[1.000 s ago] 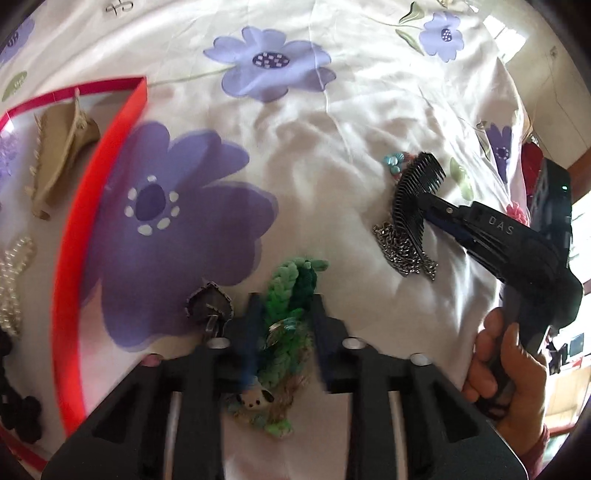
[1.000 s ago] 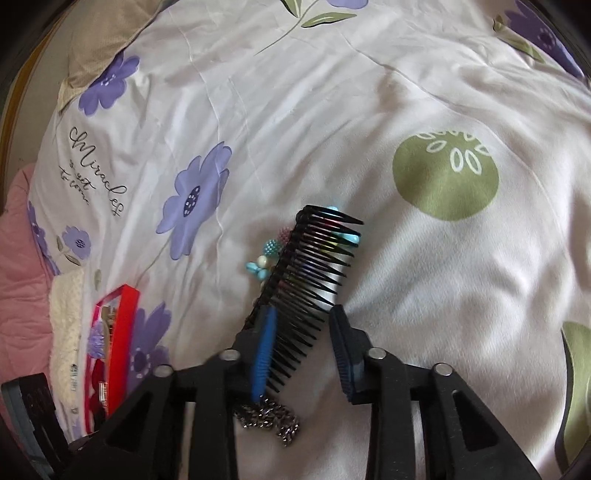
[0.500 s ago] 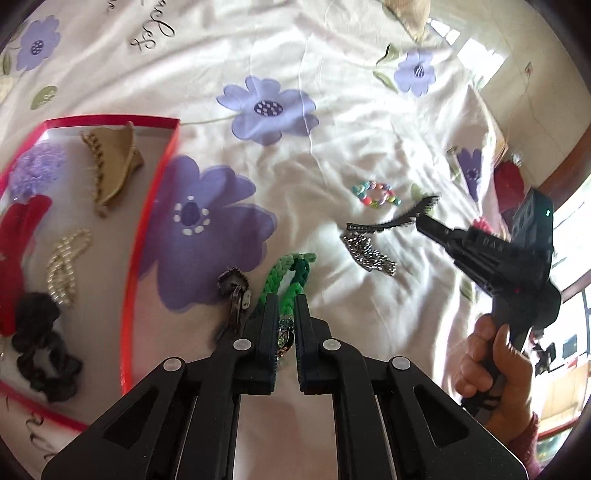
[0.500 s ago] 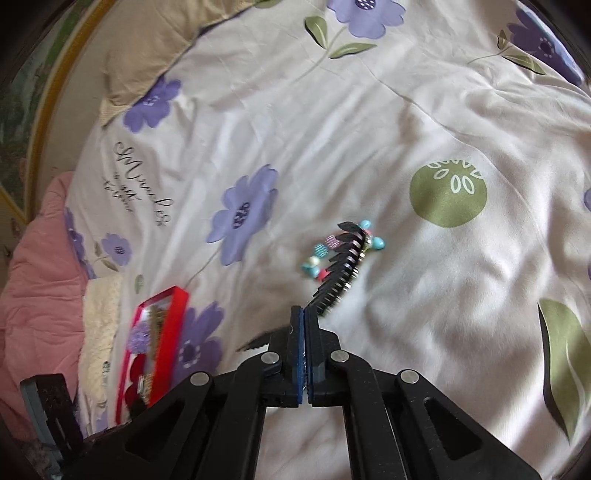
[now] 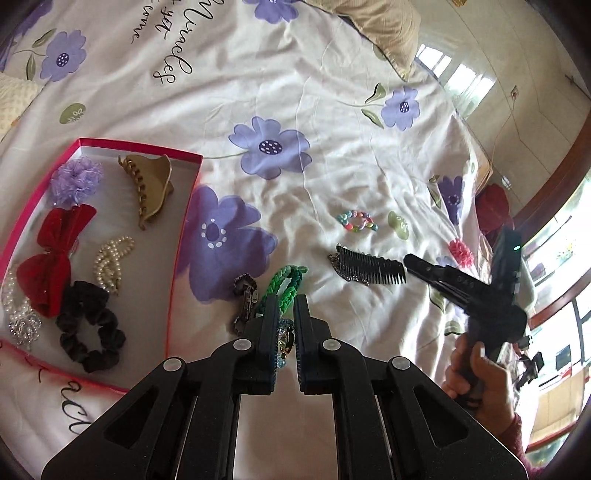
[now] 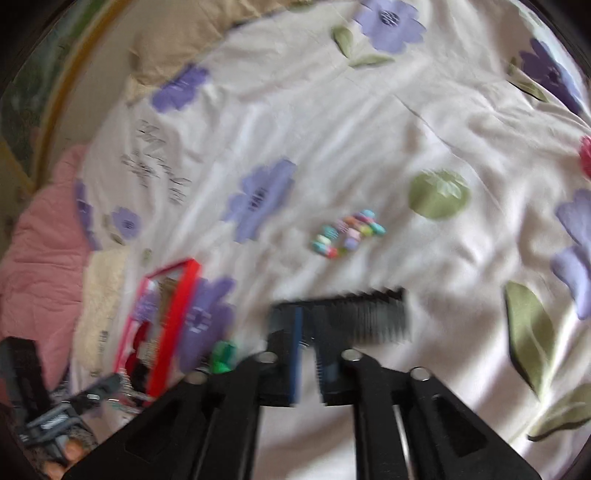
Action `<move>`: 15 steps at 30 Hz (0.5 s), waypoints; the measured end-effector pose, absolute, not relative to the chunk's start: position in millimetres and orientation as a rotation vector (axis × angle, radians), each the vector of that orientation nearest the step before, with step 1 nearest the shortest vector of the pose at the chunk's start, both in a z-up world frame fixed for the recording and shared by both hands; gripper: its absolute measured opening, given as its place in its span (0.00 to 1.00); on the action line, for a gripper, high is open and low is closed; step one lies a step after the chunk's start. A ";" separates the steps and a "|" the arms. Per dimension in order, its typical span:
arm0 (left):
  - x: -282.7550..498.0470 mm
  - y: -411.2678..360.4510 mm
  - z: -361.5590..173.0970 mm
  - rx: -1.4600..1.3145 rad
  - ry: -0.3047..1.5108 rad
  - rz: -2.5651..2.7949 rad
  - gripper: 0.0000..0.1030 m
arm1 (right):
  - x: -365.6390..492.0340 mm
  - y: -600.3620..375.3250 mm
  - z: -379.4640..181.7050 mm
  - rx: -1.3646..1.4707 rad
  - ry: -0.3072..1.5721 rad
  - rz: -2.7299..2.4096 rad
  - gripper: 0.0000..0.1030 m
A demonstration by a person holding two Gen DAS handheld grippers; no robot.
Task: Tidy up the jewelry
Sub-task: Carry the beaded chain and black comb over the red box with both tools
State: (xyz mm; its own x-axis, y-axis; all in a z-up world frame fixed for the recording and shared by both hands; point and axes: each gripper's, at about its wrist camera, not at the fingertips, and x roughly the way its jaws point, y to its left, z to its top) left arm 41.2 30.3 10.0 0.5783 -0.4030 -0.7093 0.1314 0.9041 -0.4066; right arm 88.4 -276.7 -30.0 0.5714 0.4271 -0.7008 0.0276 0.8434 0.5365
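My left gripper (image 5: 286,301) is shut on a green braided band (image 5: 286,282) with a small charm, held above the bedsheet. To its left lies a dark metal clip (image 5: 244,301). My right gripper (image 6: 308,325) holds a black hair comb (image 6: 354,314) by one end; the view is blurred. In the left wrist view the comb (image 5: 369,265) sticks out from the right gripper (image 5: 410,263), over a silver chain (image 5: 338,264). A colourful bead bracelet (image 5: 356,220) (image 6: 347,232) lies on the sheet. The red-rimmed tray (image 5: 177,240) at left holds several hair pieces.
In the tray lie a tan claw clip (image 5: 149,188), a purple scrunchie (image 5: 75,181), a red bow (image 5: 53,254), pearl strands (image 5: 110,258) and a black scrunchie (image 5: 88,332). A beige pillow (image 5: 373,22) lies at the far edge of the bed.
Both grippers have risen from the sheet. The left one closed on the green band and lifted it; the right one closed on the comb and turned it flat, clear of the bead bracelet.
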 end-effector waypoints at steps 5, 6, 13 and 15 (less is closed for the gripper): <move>37.0 34.6 14.0 -0.336 0.895 -0.320 0.06 | 89.4 -309.8 -55.4 0.581 0.958 0.081 0.55; 36.9 34.8 15.1 -0.339 0.891 -0.321 0.06 | 93.6 -314.1 -62.1 0.596 0.971 0.073 0.55; 35.1 40.0 29.5 -0.337 0.856 -0.319 0.06 | 111.6 -313.5 -85.7 0.646 1.023 0.134 0.14; 34.7 43.9 30.7 -0.343 0.850 -0.310 0.06 | 105.8 -311.0 -79.4 0.647 1.008 0.154 0.11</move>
